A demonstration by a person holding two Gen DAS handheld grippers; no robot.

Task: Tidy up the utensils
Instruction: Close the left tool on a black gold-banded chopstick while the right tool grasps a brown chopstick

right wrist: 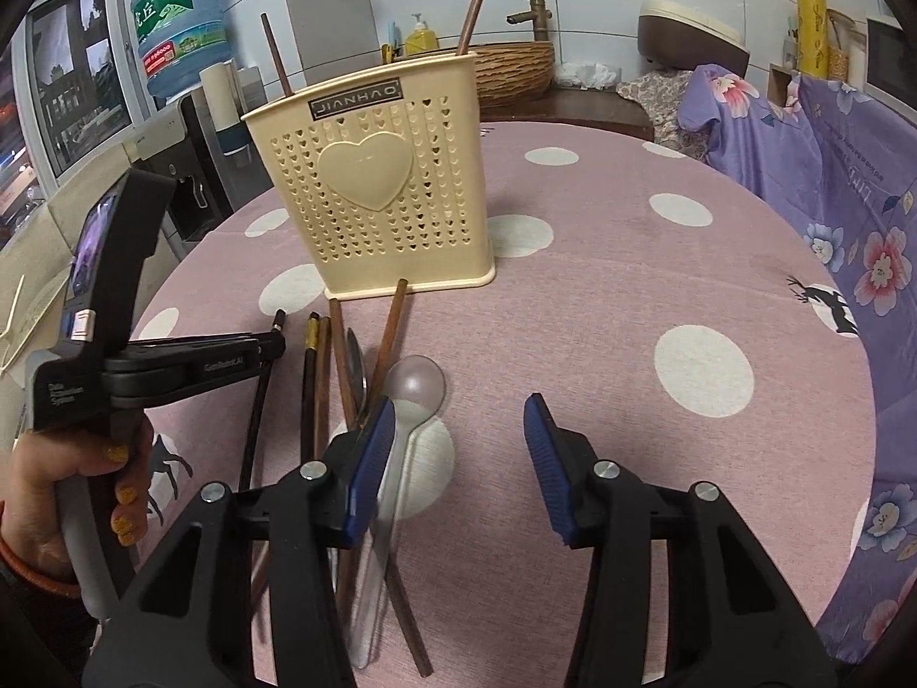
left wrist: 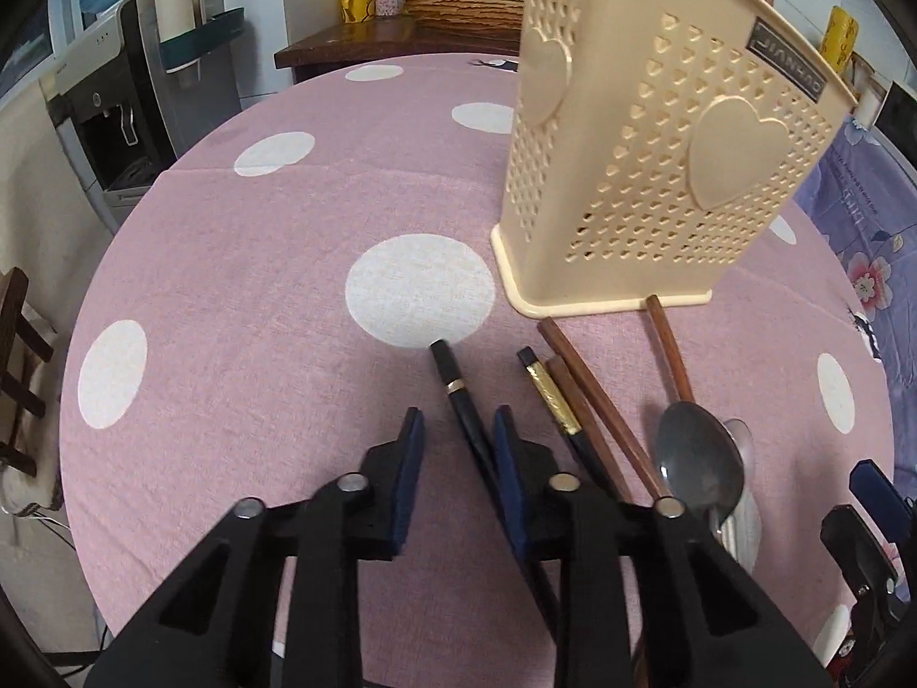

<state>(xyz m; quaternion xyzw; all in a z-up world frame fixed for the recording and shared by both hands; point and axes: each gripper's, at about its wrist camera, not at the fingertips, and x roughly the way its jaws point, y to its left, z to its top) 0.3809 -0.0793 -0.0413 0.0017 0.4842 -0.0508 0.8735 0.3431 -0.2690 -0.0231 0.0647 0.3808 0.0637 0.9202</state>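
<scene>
A cream perforated utensil holder (left wrist: 659, 172) (right wrist: 378, 200) stands on the pink dotted tablecloth, with two brown chopsticks (right wrist: 473, 0) upright in it. Loose black chopsticks (left wrist: 453, 384), brown chopsticks (left wrist: 579, 378) and metal spoons (left wrist: 699, 464) (right wrist: 412, 390) lie in front of it. My left gripper (left wrist: 458, 430) is open low over the table, a black chopstick lying between its fingers. It also shows in the right wrist view (right wrist: 269, 344). My right gripper (right wrist: 461, 430) is open and empty, its left finger over a spoon handle.
A water dispenser (left wrist: 114, 114) stands left of the table. A dark counter with a woven basket (right wrist: 510, 69) and bottles is behind. A purple floral cloth (right wrist: 831, 200) drapes on the right. The pink tablecloth (right wrist: 659, 286) lies bare at right.
</scene>
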